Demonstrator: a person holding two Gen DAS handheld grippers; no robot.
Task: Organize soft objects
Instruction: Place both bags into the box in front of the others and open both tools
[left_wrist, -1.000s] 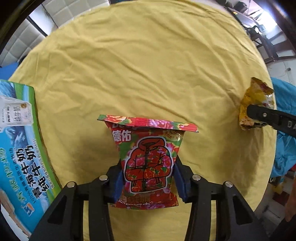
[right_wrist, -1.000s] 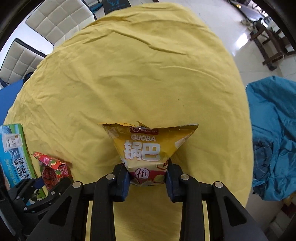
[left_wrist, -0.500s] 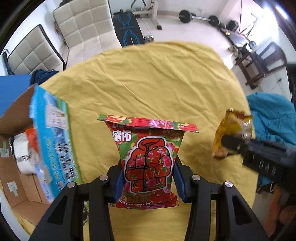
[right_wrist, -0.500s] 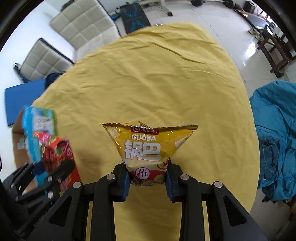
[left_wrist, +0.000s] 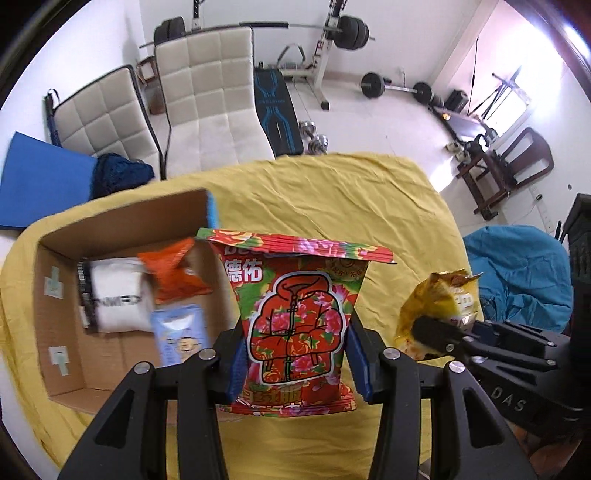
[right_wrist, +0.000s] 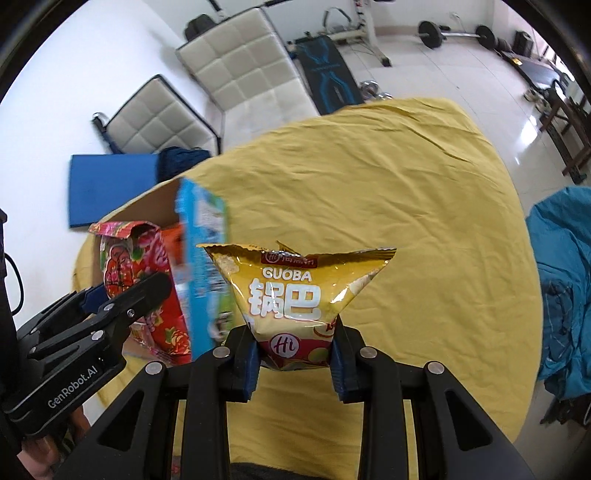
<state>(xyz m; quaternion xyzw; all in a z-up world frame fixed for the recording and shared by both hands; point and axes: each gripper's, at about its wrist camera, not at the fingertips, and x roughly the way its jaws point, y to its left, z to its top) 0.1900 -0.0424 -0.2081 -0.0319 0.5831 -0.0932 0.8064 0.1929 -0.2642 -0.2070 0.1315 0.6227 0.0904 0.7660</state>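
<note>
My left gripper is shut on a red floral packet and holds it upright above the yellow cloth. A gold GUOBA snack bag is pinched by its lower end in my right gripper, also in the air. In the left wrist view that gold bag hangs to the right of the red packet. The right wrist view shows the red packet at the left, in front of the open cardboard box. The box holds a white roll, an orange packet and a pale blue packet.
The box stands at the cloth's left edge, with its blue printed flap upright. Two padded white chairs and a blue mat stand beyond the table. A blue-green heap of fabric lies at the right. Gym weights sit at the back.
Both grippers have risen with their packets and tilted up, so the room and chairs came into view. The box, first only its blue side, now shows its open inside.
</note>
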